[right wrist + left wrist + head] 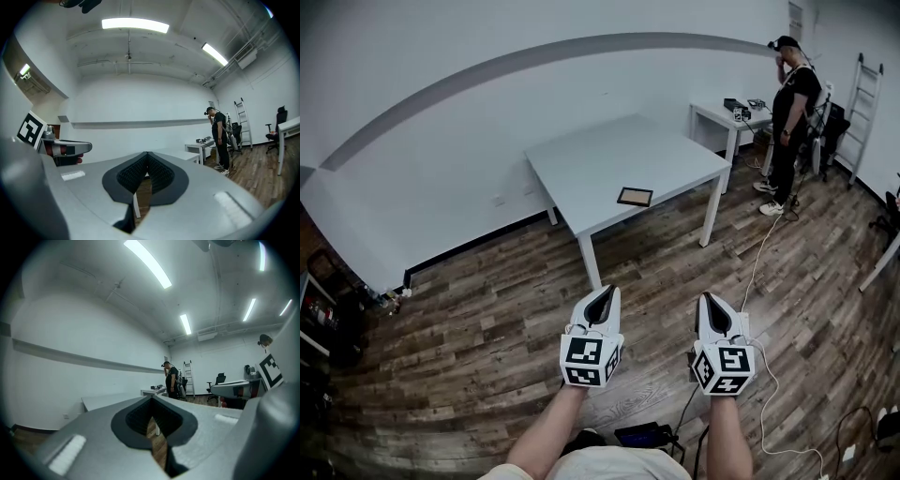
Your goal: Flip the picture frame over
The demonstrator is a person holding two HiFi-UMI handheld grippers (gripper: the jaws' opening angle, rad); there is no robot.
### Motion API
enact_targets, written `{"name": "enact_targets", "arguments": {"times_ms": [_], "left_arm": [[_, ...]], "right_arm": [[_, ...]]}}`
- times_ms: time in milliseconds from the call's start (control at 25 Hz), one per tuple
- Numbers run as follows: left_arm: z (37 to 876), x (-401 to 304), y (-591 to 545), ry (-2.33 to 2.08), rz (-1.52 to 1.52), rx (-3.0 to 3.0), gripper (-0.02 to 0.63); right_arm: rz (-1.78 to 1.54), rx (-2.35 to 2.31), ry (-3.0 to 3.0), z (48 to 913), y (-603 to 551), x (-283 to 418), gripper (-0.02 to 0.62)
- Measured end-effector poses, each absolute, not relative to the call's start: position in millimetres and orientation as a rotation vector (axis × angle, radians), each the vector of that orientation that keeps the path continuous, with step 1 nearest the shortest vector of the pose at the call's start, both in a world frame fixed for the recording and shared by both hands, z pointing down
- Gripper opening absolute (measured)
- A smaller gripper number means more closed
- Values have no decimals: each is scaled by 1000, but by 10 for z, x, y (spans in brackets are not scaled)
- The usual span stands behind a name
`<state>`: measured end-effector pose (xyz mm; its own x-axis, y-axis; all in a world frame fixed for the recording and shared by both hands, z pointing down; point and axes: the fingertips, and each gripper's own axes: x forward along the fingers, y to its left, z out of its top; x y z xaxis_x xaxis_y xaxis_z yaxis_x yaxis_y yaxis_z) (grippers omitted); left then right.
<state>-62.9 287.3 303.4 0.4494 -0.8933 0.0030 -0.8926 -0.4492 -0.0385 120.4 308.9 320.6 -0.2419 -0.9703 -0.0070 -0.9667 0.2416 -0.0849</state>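
The picture frame (pixel 635 196), dark with a thin brown border, lies flat near the front edge of a white table (pixel 609 150). Both grippers hover over the wooden floor, well short of the table and pointing level toward it. My left gripper (pixel 603 294) has its tips together and nothing between them; in its own view the jaws meet at a point (pixel 151 398). My right gripper (pixel 711 301) is likewise shut and empty, its tips meeting (pixel 147 153). The frame is hidden behind the jaws in both gripper views.
A person (pixel 789 122) stands at the back right beside a small white desk (pixel 717 117) carrying equipment. A ladder (pixel 863 98) leans against the far wall. A white cable (pixel 757 272) trails across the wooden floor to my right. Dark shelving (pixel 319 314) stands at the left.
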Motion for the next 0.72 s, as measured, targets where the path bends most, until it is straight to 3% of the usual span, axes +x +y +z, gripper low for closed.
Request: {"name": "enact_targets", "arguments": {"times_ms": [720], "left_arm": [[3168, -390, 2479, 1620, -37, -2675, 0]], "right_arm": [[-114, -1939, 2431, 3342, 2703, 1458, 25]]}}
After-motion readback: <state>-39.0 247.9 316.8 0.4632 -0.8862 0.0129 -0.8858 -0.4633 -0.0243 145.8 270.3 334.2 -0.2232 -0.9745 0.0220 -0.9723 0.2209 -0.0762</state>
